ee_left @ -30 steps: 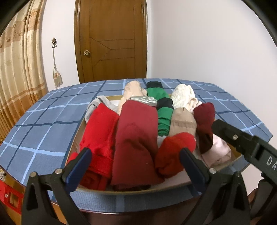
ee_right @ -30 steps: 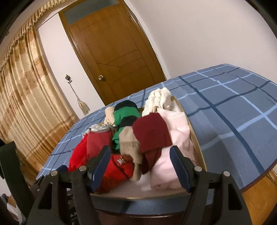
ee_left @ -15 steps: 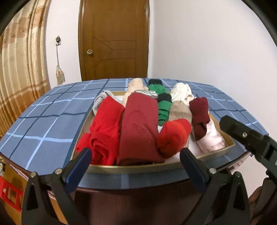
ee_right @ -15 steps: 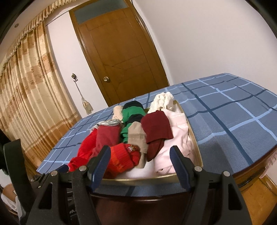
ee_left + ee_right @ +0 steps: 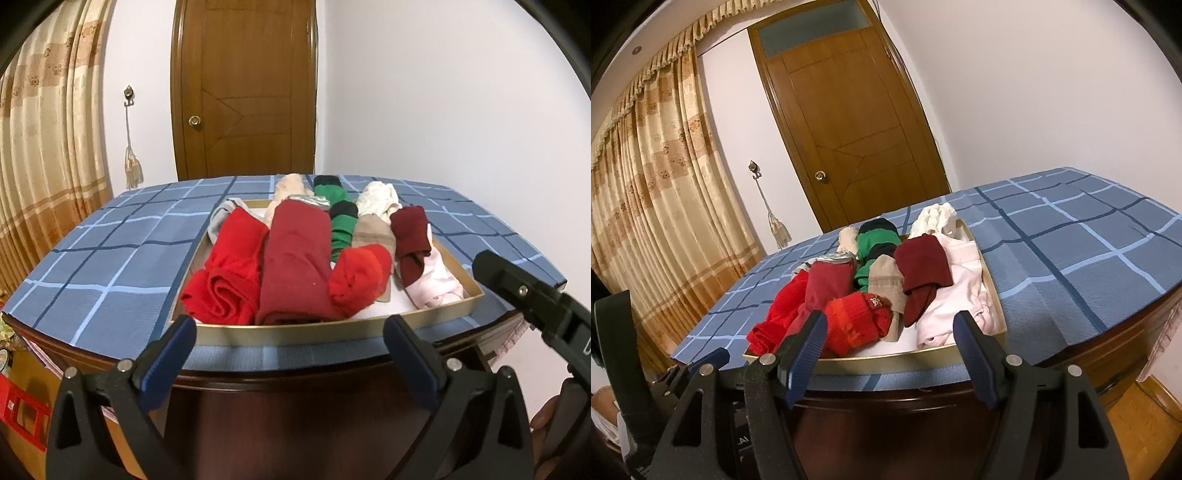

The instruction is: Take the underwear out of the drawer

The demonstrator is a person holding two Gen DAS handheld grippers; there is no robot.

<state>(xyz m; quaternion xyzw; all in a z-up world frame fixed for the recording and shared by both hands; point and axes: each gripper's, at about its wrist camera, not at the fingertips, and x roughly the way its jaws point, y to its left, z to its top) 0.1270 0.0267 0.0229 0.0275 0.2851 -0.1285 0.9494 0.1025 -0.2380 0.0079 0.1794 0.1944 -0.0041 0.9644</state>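
Note:
A shallow gold-rimmed drawer tray (image 5: 295, 329) (image 5: 886, 360) lies on a blue checked tabletop. It holds several rolled underwear pieces: bright red (image 5: 229, 273), dark red (image 5: 295, 266) (image 5: 827, 284), green (image 5: 340, 225) (image 5: 877, 245), beige (image 5: 373, 232), maroon (image 5: 410, 236) (image 5: 923, 266), pale pink (image 5: 436, 280) (image 5: 956, 295) and an orange-red roll (image 5: 360, 278) (image 5: 855, 321). My left gripper (image 5: 290, 347) is open and empty, in front of the tray's near rim. My right gripper (image 5: 890, 341) is open and empty, also before the near rim; it shows at the right of the left wrist view (image 5: 532, 299).
The table (image 5: 110, 266) with its blue checked cloth has a dark wooden front below the tray. A brown door (image 5: 243, 88) and a beige curtain (image 5: 40, 147) stand behind. A red crate (image 5: 22, 413) sits low at the left.
Both grippers have pulled back and down from the tray. The clothes, earlier between the fingers, now lie beyond the fingertips and the table's front edge shows.

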